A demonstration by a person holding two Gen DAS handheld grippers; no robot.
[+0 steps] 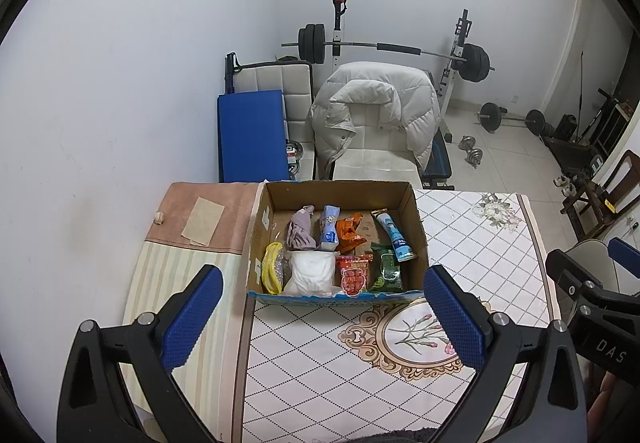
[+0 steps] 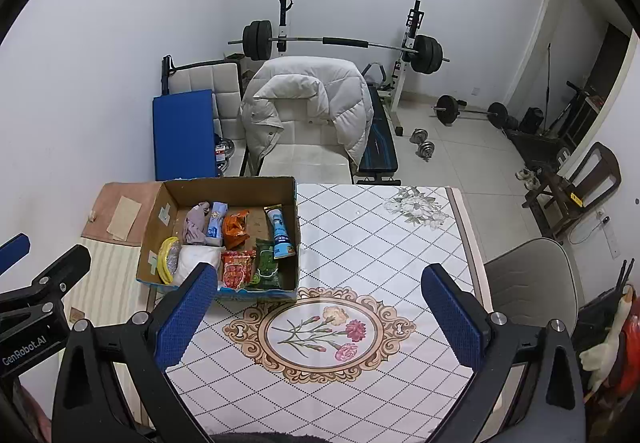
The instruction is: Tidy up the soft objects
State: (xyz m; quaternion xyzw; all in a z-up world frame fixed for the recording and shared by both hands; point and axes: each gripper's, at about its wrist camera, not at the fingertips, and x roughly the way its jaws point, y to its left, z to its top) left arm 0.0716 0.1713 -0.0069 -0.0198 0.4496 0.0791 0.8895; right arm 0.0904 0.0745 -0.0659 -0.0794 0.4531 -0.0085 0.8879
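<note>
An open cardboard box (image 1: pixel 416 219) stands on the table and holds several soft items: a white bag (image 1: pixel 312 273), a purple cloth (image 1: pixel 301 233), a yellow pouch (image 1: pixel 271 273), an orange packet (image 1: pixel 349 231), a red packet (image 1: pixel 354 275), a green packet (image 1: pixel 385 269) and a blue tube (image 1: pixel 396 235). My left gripper (image 1: pixel 322 309) is open and empty, above the table just in front of the box. The box also shows in the right wrist view (image 2: pixel 290 195). My right gripper (image 2: pixel 318 311) is open and empty, over the flower medallion (image 2: pixel 320 331), right of the box.
The table has a diamond-patterned cloth (image 2: pixel 372 243) and a striped cloth (image 1: pixel 176 263) at the left. Behind it stand a chair with a white jacket (image 1: pixel 376 103), a blue pad (image 1: pixel 252 135) and a barbell rack (image 1: pixel 400 51). A grey chair (image 2: pixel 532 275) is at the right.
</note>
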